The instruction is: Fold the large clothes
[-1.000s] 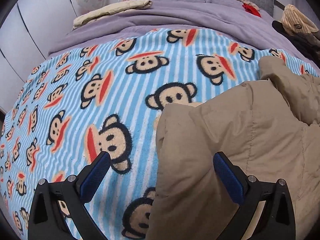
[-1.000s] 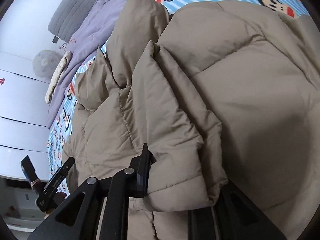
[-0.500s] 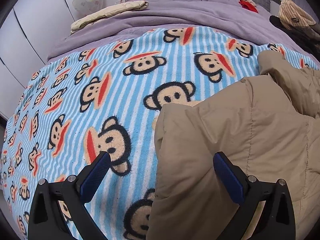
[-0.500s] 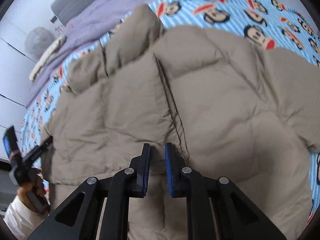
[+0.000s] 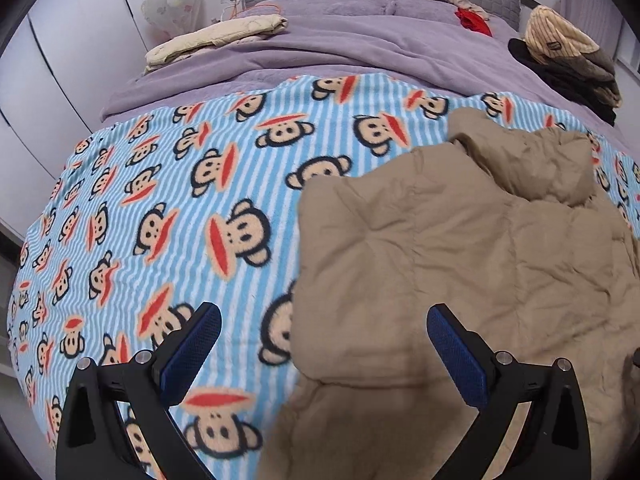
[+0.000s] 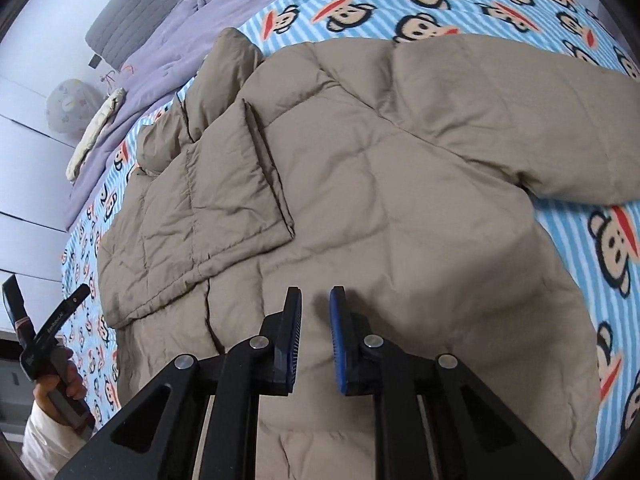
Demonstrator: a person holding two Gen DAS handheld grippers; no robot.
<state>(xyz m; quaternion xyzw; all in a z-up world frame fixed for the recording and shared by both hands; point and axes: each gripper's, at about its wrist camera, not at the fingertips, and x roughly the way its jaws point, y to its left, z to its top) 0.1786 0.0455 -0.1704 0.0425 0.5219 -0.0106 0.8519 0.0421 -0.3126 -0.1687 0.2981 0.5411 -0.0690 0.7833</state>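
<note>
Both grippers are held over tan puffer jacket, nothing pinched.

Left gripper is seen w/ fingers spread wide, above jacket's edge & monkey-print blanket. Right gripper is seen w/ pads slightly apart, a narrow gap btwn them, empty, above jacket's middle. Jacket is laid flat on blanket; one sleeve is folded across the body, other sleeve is stretched out sideways. Purple duvet is seen beyond, near headboard.
</note>
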